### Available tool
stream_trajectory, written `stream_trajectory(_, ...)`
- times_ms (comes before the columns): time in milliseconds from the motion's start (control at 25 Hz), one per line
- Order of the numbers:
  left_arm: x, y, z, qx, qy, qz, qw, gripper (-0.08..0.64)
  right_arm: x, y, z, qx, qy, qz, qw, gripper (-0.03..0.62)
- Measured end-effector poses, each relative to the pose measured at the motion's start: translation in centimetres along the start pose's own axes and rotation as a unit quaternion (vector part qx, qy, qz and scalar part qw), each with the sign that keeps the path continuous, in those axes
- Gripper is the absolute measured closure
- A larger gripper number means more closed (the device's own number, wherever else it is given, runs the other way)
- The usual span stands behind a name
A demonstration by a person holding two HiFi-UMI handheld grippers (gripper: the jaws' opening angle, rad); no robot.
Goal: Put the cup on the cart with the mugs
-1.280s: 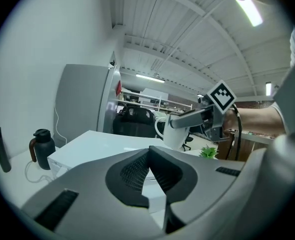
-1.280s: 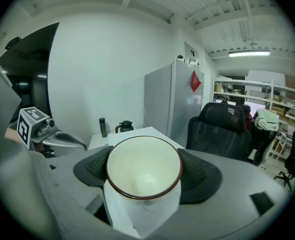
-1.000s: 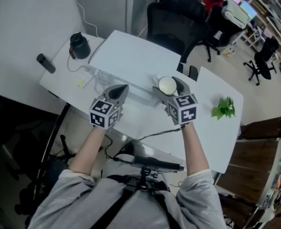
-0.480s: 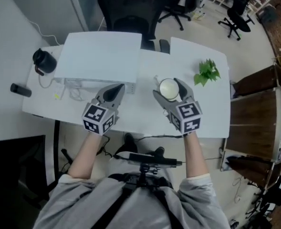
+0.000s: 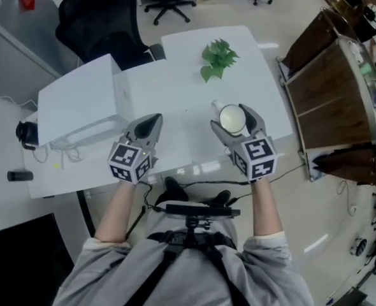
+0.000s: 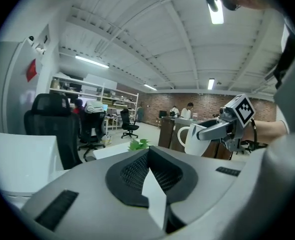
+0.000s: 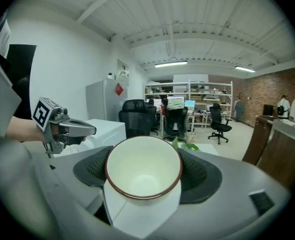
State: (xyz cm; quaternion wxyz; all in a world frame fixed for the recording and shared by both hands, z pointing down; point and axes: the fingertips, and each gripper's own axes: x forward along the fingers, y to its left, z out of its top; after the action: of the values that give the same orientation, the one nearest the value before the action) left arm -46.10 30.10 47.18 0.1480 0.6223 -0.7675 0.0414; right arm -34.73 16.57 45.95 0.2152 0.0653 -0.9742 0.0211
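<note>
One green plant (image 5: 218, 57) sits on white desk (image 5: 264, 107).

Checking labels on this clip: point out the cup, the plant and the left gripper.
cup (image 7: 143, 176), right gripper view, on its inner wall
plant (image 5: 218, 57), head view, on its leaves
left gripper (image 5: 154, 118), head view, between its fingertips

White cup (image 7: 143, 176) – dk red rim
</note>
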Motion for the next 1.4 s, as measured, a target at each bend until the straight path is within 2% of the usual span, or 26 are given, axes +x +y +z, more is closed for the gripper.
stream_trajectory(360,9.8,-20.0,0.7,0.034,0.018,-0.098,0.9944,0.558,-15.5,-14.3,-7.6,0.049,0.005,-0.098,0.994,0.184)
stream_trajectory(520,14.2,-28.2,0.7,0.053,0.021,-0.152,0.9867,0.558,-22.0,-20.0,-11.2,0.078,0.003,-0.148,0.986,0.184)
stream_trajectory(800,21.1,-41.2,1.2,0.077,0.021,-0.226,0.9708,0.558,-32.6,-28.7,-16.7,0.119,-0.001,-0.217,0.969,0.184)
stream_trajectory(1040,25.3,-49.6,2.0,0.101,0.033,-0.281,0.9537,0.558,-38.2,-33.4,-19.4,0.152,-0.005,-0.250,0.956,0.184)
stream_trajectory(1400,32.0,-57.9,2.4,0.139,0.049,-0.353,0.9239,0.558,-41.5,-39.8,-20.5,0.173,-0.013,-0.275,0.946,0.184)
